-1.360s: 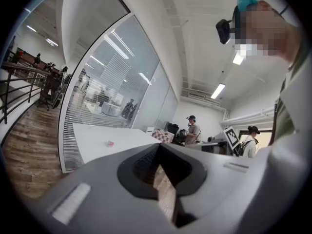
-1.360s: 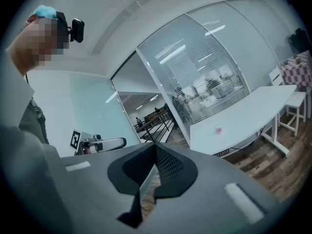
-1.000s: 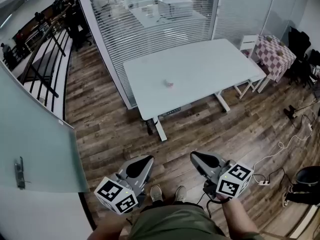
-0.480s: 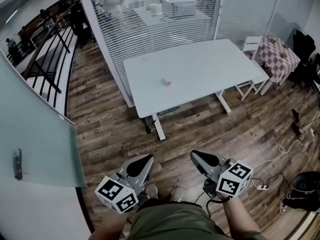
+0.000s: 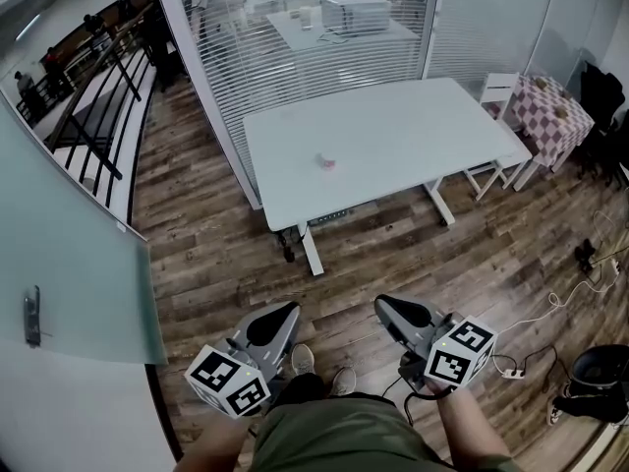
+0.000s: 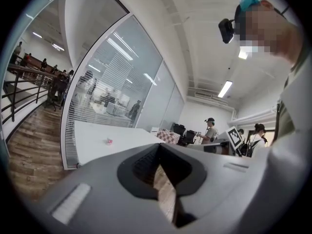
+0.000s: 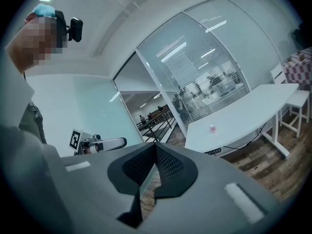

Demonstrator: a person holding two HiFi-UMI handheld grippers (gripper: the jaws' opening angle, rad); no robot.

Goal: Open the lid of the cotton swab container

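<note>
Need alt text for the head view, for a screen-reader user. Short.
A person stands on a wood floor, well short of a white table, holding the left gripper and right gripper low in front, both shut and empty. A small pink object sits alone near the table's middle, and a glass wall with blinds runs behind it.

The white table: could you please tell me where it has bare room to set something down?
Nearly all of the white table is bare: widest right of the small pink container, toward the checkered side table. Nothing crowds it.
</note>
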